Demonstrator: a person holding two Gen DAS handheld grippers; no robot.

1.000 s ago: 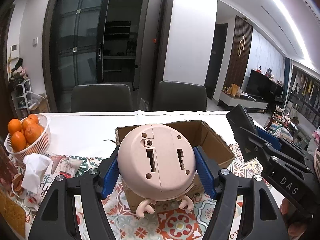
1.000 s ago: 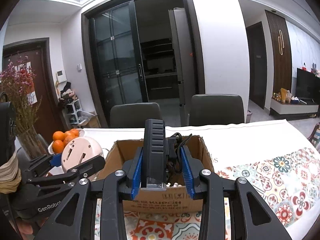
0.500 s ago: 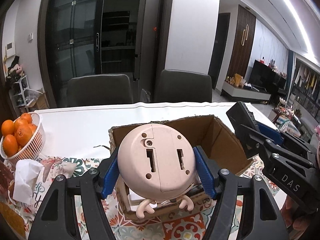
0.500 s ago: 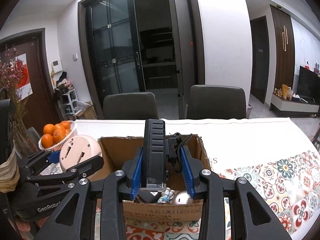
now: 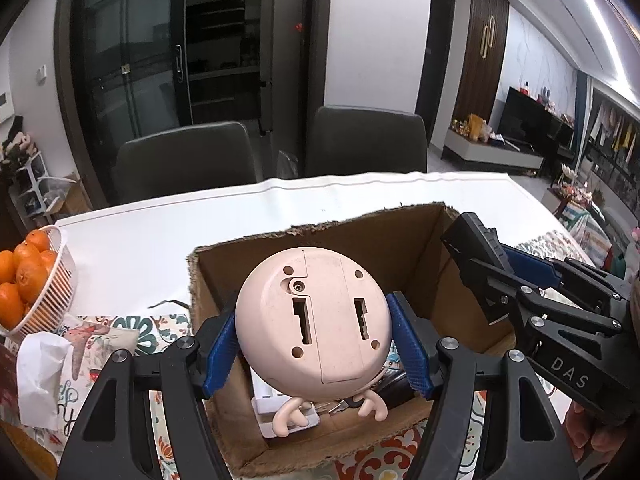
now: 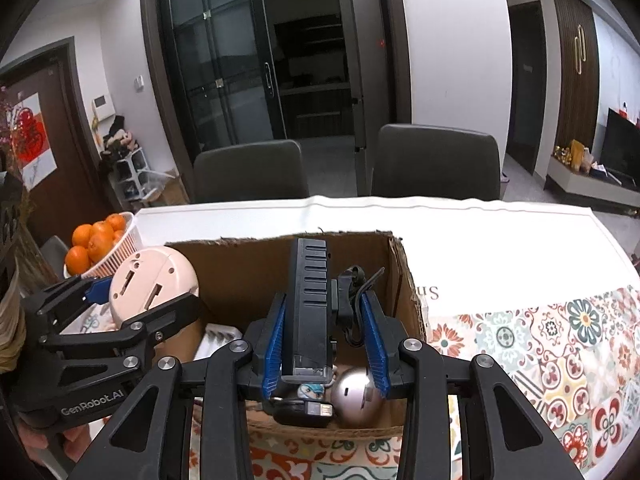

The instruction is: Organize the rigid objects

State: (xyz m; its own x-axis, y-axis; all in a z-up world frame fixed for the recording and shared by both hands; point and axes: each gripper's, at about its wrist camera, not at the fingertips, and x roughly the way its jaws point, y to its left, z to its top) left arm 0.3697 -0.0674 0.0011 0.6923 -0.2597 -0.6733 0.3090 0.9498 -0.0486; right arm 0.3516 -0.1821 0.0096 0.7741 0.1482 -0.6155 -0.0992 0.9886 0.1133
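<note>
left gripper [image 5: 314,344] fingers pinching pink round clock [image 5: 312,330] over cardboard box [image 5: 404,240] | right gripper [image 6: 325,338] fingers pinching black ribbed device [image 6: 307,304] above same box

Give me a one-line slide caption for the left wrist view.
Left gripper holds a pink toy over the open box.

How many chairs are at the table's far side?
2: left chair and right chair, side by side behind the table. Others may be out of view.
</note>
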